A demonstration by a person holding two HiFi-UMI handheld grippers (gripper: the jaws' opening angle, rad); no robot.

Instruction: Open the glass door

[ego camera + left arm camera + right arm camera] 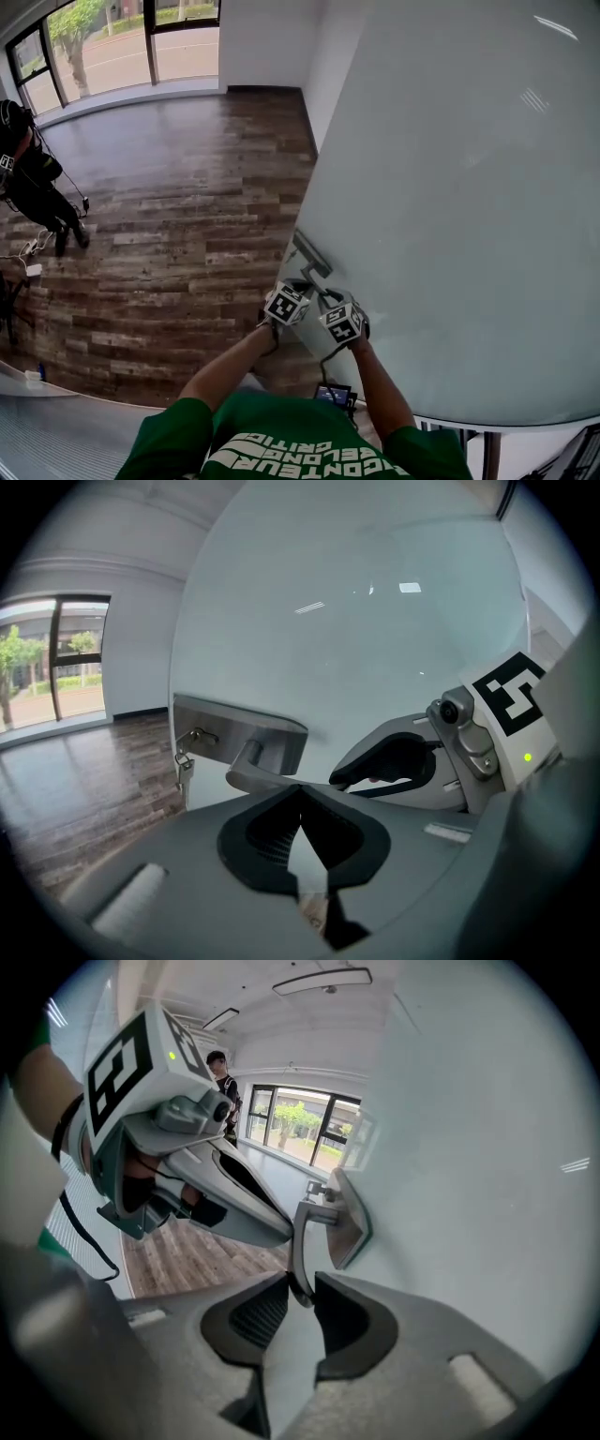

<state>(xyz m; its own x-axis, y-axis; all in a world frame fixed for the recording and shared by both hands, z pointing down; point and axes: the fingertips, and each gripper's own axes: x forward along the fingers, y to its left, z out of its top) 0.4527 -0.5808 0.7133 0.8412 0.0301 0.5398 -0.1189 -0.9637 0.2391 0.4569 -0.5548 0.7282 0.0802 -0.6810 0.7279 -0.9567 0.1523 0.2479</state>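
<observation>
The frosted glass door point(450, 187) fills the right of the head view. Its metal lever handle point(309, 255) juts from a steel plate point(239, 726) with keys point(183, 761) hanging in the lock. My right gripper point(302, 1288) is shut on the free end of the handle point(300, 1241), which stands between its black pads. My left gripper point(300, 791) is shut with nothing between its jaws; its tips sit right at the lever point(258, 778), beside the right gripper point(375, 761). Both grippers point(302, 283) point(325, 295) crowd the handle from below.
A brown wood plank floor point(178, 206) spreads left of the door to large windows point(112, 47). A person in black point(33, 178) stands at the far left with cables point(28, 248) on the floor nearby. A white wall point(267, 42) closes the far corner.
</observation>
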